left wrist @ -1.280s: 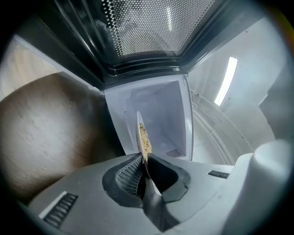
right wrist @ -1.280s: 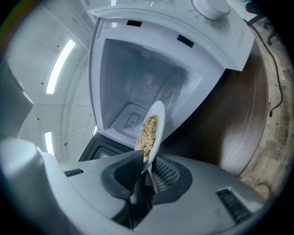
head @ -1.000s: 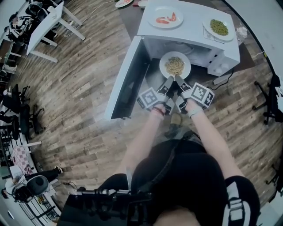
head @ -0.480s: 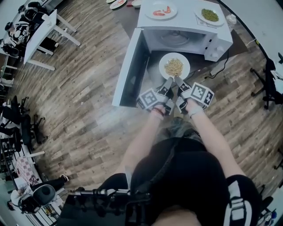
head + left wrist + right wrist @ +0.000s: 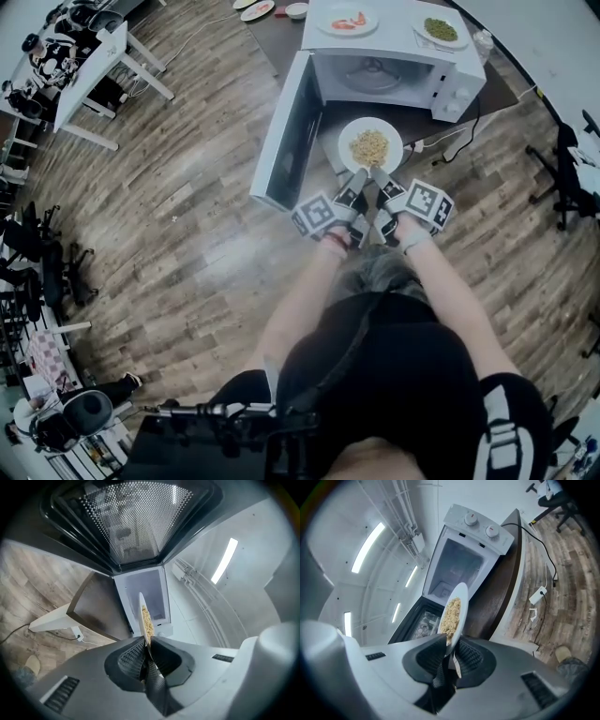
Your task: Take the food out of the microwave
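Head view — plate rim [image 5: 345,141] clamped, outside microwave [image 5: 394,33]

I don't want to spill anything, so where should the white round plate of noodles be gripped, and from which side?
Grip the white round plate by its thin bare rim at the edge nearest the person, coming in level. The yellowish noodles sit heaped mid-plate, leaving the rim free. The left gripper and right gripper are clamped there now, side by side.
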`<state>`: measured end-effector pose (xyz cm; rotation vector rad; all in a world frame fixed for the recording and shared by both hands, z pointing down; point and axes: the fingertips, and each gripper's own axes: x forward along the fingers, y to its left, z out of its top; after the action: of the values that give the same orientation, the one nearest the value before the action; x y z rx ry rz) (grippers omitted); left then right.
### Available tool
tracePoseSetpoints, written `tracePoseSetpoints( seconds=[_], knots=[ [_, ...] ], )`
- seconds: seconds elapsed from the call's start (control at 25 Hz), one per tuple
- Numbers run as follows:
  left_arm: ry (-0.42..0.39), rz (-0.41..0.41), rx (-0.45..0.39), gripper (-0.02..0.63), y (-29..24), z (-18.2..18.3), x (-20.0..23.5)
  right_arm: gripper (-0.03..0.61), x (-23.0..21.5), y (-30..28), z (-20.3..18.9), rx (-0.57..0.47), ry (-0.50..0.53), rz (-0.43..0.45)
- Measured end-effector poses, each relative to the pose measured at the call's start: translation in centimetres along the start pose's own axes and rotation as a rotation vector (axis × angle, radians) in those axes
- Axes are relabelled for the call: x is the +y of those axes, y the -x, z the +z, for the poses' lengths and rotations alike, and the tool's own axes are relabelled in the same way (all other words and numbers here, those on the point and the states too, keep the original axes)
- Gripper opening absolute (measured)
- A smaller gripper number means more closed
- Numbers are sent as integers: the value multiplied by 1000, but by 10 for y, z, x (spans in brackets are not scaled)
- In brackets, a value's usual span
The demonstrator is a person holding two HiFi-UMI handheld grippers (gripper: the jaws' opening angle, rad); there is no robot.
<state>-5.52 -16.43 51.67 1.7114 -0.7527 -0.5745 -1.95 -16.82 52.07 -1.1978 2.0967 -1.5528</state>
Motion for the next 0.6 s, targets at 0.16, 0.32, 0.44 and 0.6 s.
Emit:
tracePoseSetpoints(
  seconds=[0.16,0.32,0.44,0.6],
  knots=[
    [6,-5,0,32,15,-11,-4,60,2,12,-15,1,-11,4],
    [6,4,3,32,26,-21,-3,58,0,23,-26,1,-37,6],
    [10,4,2,31,29,-26,-3,58,0,27,-28,1,-38,17],
    [4,-5,-4,32,30,-33,-7,58,1,34,-28,1,-28,26]
  ],
)
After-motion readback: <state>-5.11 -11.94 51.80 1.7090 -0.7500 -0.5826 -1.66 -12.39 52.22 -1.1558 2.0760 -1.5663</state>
